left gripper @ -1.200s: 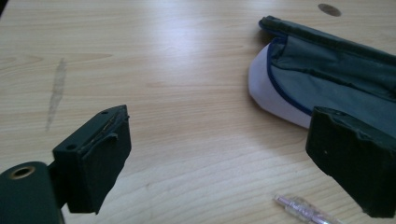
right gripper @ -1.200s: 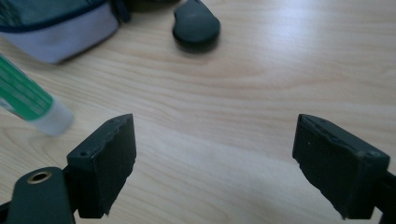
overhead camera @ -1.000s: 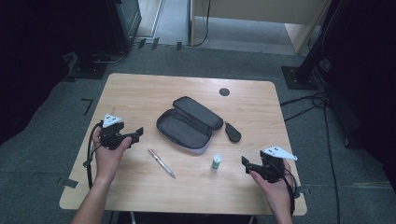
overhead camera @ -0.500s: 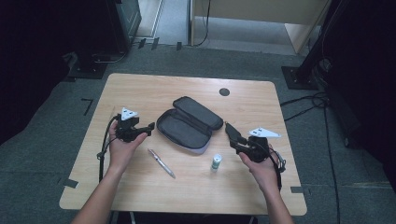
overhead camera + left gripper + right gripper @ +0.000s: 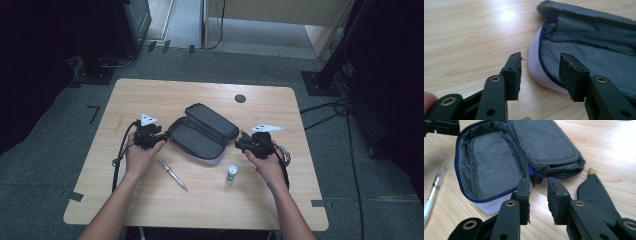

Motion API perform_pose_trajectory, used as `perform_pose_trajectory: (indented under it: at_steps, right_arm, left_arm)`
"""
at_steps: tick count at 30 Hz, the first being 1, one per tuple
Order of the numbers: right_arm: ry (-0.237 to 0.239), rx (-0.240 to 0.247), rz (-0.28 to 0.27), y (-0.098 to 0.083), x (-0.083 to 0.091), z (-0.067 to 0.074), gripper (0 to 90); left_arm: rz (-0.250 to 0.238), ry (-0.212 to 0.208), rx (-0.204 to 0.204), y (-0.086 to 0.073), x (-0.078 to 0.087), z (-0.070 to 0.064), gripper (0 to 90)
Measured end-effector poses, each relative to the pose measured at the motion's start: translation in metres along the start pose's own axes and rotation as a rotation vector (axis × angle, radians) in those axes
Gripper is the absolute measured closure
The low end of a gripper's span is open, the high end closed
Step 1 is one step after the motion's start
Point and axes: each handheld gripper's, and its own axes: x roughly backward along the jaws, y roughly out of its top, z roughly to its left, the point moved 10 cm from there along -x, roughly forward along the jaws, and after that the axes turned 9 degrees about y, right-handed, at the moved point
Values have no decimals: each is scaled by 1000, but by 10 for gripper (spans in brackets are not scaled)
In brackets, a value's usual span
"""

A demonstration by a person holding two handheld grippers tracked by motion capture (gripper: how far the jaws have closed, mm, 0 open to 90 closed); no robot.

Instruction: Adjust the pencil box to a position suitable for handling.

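Observation:
An open grey pencil case (image 5: 202,131) with a blue zip lies in the middle of the wooden table (image 5: 150,95). My left gripper (image 5: 156,135) is at its left end. In the left gripper view the jaws (image 5: 541,60) straddle the case's white, blue-zipped rim (image 5: 536,65); they have just been closing, with a gap left on both sides. My right gripper (image 5: 242,142) is at the case's right end. Its jaws (image 5: 538,182) have just been closing to a narrow gap in front of the zip corner (image 5: 536,178), pressing on nothing.
A clear pen (image 5: 173,175) lies in front of the case, and a small white bottle with a green cap (image 5: 231,173) stands near my right hand. A black teardrop-shaped object with a gold tip (image 5: 596,195) lies right of the case. A black disc (image 5: 240,98) sits far back.
Both hands have moved inward from the table's sides to the two ends of the case. Both pairs of jaws stand narrower than before.

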Motion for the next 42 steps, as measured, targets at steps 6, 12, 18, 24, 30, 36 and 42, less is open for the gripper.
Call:
perform_pose_trajectory:
  at_steps: [6,12,18,24,30,36,42]
  right_arm:
    - [41,2,40,2,-16,2,725]
    - [70,-39,66,1,-30,-1,714]
    - [75,-54,71,3,-37,1,709]
    - [59,-54,90,4,-41,-3,759]
    - [28,-49,90,7,-42,-9,821]
    - [-2,-36,81,10,-44,-15,845]
    - [-30,-24,76,13,-46,-20,861]
  left_arm:
    - [39,-3,-10,-7,-7,-3,682]
    - [54,-15,-25,-10,-7,-8,760]
    - [74,-25,-42,-14,-6,-11,831]
    - [84,-42,-48,-20,-4,-15,874]
    - [99,-69,-77,-28,4,-23,887]
    - [106,-109,-91,-37,14,-32,897]
    - [117,-144,-115,-42,23,-42,900]
